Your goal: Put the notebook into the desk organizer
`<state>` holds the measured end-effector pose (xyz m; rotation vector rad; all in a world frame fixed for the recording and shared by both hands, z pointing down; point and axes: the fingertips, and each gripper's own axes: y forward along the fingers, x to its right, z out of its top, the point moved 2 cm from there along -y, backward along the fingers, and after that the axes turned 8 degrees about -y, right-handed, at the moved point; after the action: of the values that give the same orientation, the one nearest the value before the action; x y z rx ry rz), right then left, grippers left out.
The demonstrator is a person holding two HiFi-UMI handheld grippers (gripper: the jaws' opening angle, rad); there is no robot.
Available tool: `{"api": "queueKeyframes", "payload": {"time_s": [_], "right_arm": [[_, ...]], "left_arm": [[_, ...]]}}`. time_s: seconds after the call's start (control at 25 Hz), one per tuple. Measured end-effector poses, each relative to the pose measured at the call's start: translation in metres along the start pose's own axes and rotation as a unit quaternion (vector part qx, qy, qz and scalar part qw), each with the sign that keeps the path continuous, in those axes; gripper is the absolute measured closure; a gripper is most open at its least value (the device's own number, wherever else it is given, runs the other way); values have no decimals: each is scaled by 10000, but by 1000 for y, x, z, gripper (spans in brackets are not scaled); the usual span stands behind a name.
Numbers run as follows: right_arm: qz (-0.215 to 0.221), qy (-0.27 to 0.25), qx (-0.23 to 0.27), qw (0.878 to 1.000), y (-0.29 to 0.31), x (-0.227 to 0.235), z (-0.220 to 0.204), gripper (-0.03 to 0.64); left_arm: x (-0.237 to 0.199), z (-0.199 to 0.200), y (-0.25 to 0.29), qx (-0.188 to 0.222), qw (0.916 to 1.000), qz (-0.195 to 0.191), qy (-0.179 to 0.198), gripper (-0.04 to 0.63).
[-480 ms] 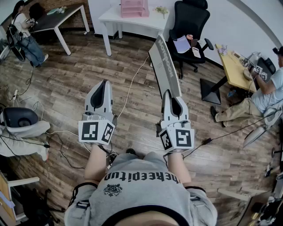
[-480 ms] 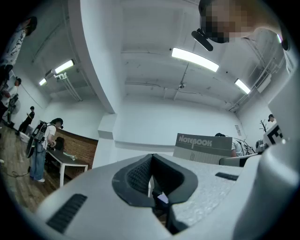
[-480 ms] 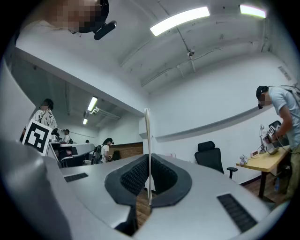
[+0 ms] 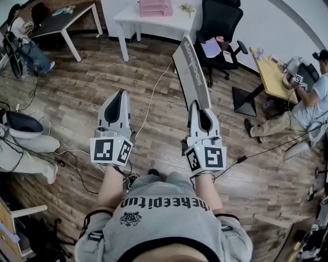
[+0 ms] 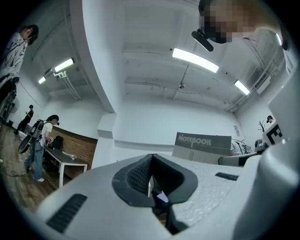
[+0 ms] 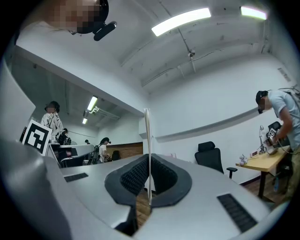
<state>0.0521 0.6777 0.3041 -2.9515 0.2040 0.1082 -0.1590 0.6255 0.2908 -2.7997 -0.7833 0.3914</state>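
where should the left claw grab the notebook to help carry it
On the notebook, probably the free upper edge, away from the right claw, which pinches its near end. It is thin and stands on edge with its cover facing the left claw, so come down over that edge, one pad on each cover, rather than flat-on from the left.

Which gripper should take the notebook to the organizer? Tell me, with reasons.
Right. The right gripper is shut on the notebook, held edge-on between its jaws. The left gripper is shut and empty beside it. A pink organizer, likely the goal, stands on the white table ahead.
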Motion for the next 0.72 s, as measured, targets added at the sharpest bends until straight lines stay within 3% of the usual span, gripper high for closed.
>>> {"api": "queueKeyframes", "payload": {"time_s": [0.28,0.6,0.72], "right_arm": [[15,37,-26,10000,4,-8,-8,607],[578,-32,97,9983,29,-17,-11,609],[597,-39,132,9981,51,-10,-20,609]], "left_arm": [[-10,-2,-2,62,10000,4,8,591],[-23,-9,21,47,10000,-15,-2,591],[-30,-16,42,42,10000,-13,28,591]]}}
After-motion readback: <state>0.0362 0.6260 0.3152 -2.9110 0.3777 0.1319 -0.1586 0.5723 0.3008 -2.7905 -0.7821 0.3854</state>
